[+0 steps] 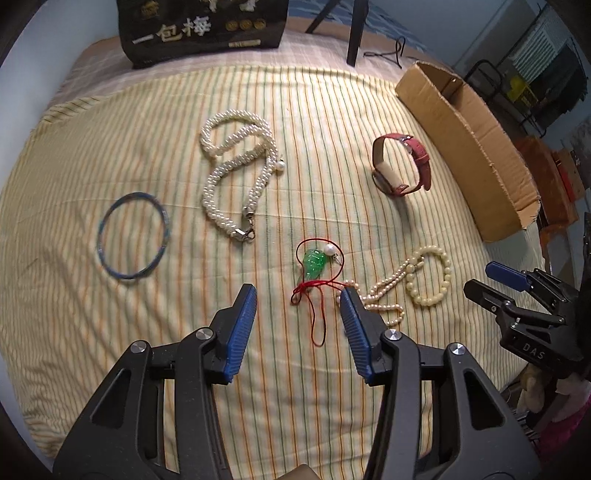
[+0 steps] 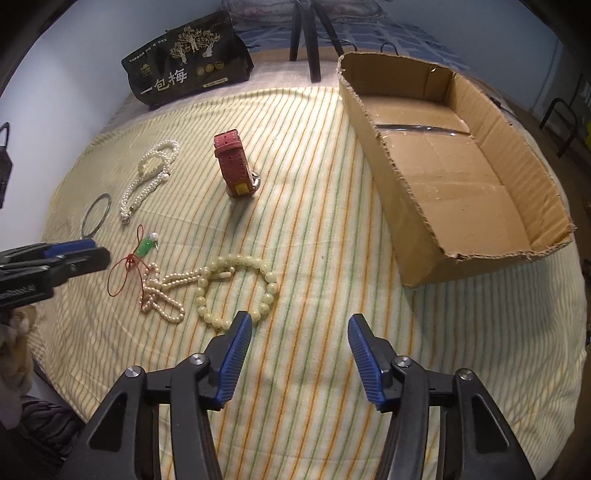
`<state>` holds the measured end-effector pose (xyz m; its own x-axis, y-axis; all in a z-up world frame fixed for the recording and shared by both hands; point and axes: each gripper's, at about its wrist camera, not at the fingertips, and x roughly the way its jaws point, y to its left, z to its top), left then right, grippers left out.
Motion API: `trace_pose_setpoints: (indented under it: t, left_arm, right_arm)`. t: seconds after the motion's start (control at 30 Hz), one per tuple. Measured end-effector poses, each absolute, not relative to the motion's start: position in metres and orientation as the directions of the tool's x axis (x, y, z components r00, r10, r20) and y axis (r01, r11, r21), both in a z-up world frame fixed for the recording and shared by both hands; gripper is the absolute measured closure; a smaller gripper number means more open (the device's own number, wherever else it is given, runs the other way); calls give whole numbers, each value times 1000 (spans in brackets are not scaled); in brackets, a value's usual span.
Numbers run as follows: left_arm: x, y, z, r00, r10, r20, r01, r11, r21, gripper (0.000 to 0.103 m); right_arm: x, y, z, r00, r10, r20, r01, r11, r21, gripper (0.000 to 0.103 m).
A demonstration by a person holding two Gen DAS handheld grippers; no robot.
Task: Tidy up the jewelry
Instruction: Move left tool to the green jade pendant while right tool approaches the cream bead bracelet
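Jewelry lies on a striped cloth. A blue bangle (image 1: 133,235) is at the left, a thick pearl necklace (image 1: 236,173) behind it, a red-strap watch (image 1: 400,166) stands on edge at the right. A green pendant on a red cord (image 1: 314,263) lies just ahead of my open, empty left gripper (image 1: 298,295). A small pearl strand (image 2: 162,291) and a cream bead bracelet (image 2: 236,284) lie by it. My right gripper (image 2: 300,325) is open and empty, just right of the bracelet. An empty cardboard box (image 2: 461,177) is at the right.
A black bag with Chinese writing (image 2: 184,62) stands at the back edge. Black tripod legs (image 2: 310,33) rise behind the cloth. The striped cloth (image 2: 314,229) ends at the bed's front and side edges. Furniture and clutter (image 1: 535,85) stand beyond the box.
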<state>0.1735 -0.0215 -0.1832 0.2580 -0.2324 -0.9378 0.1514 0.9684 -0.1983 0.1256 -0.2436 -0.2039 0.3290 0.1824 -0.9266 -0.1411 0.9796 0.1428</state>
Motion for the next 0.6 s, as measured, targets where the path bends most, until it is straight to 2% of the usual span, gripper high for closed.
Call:
trace_pose_setpoints:
  t: [0.23, 0.33, 0.6]
  left_arm:
    - [187, -34, -197, 241, -220, -945, 165, 969, -183, 55]
    - [193, -35, -203, 234, -210, -949, 162, 971, -175, 63]
    - [208, -37, -214, 212, -219, -952, 147, 971, -191, 63]
  right_arm:
    - [137, -240, -216, 300, 199, -933, -126, 978, 168, 58]
    - [139, -238, -218, 293, 201, -935, -124, 977, 172, 60]
    - [146, -235, -223, 287, 210, -935, -118, 976, 183, 65]
